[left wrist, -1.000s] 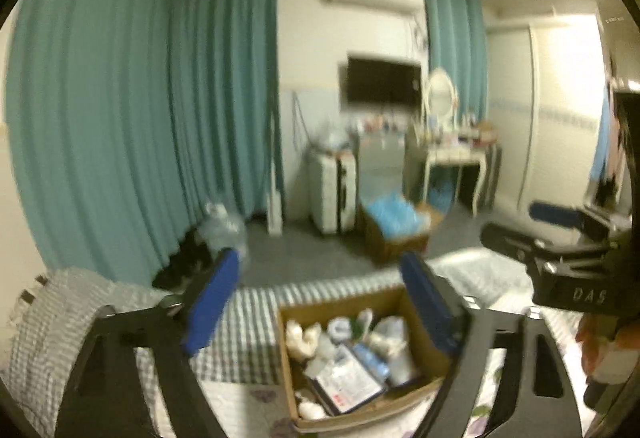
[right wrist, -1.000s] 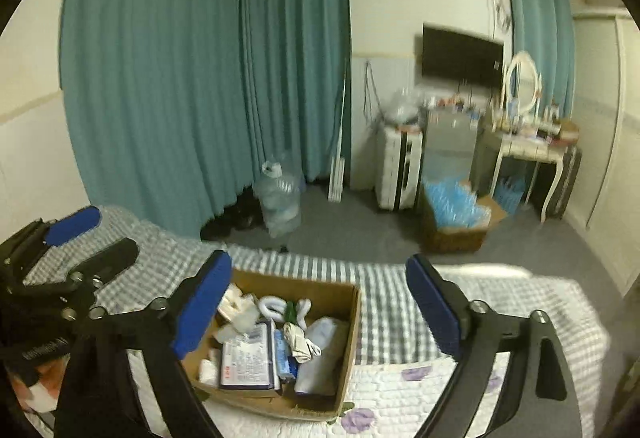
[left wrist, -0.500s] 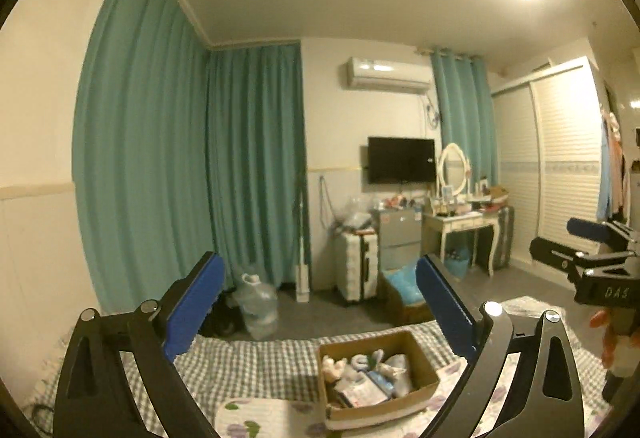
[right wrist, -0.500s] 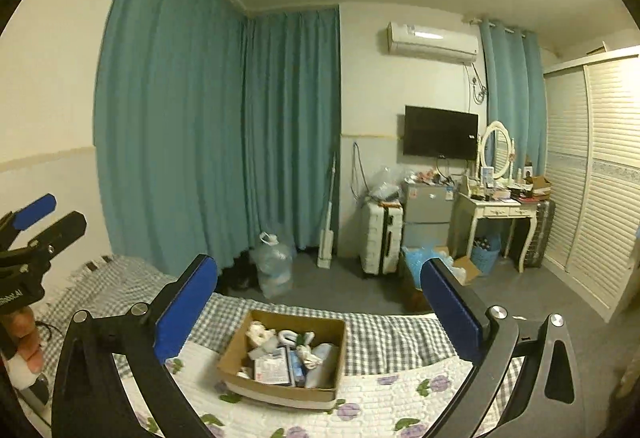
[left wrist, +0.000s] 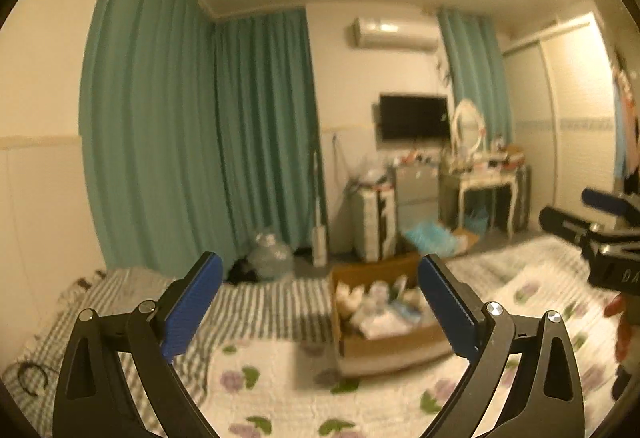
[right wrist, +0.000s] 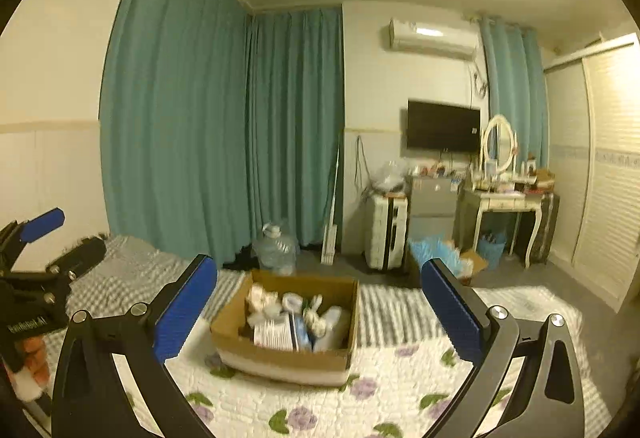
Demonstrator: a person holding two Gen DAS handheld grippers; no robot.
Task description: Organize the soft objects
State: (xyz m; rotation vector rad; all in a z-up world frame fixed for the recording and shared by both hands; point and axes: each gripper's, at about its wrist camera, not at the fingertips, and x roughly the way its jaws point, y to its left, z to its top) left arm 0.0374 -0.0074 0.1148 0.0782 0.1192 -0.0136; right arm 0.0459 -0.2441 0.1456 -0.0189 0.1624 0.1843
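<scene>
Right wrist view has the cardboard box (right wrist: 286, 322) of soft stuff sitting on the floral quilt (right wrist: 384, 394), dead ahead between the spread-apart fingers of the right gripper (right wrist: 316, 302), nothing held. Left gripper (left wrist: 318, 298) is spread wide and empty too, box off to its right, so I'd guess the right one's nearer

1. We see a bed (right wrist: 400, 390) covered by a white quilt with purple flowers.
2. Past the quilt, a grey-and-white checked blanket (right wrist: 132, 270) lies across the bed's far part.
3. An open cardboard box (right wrist: 288, 358) sits on the quilt, filled with mixed white and blue items, too blurred to name.
</scene>
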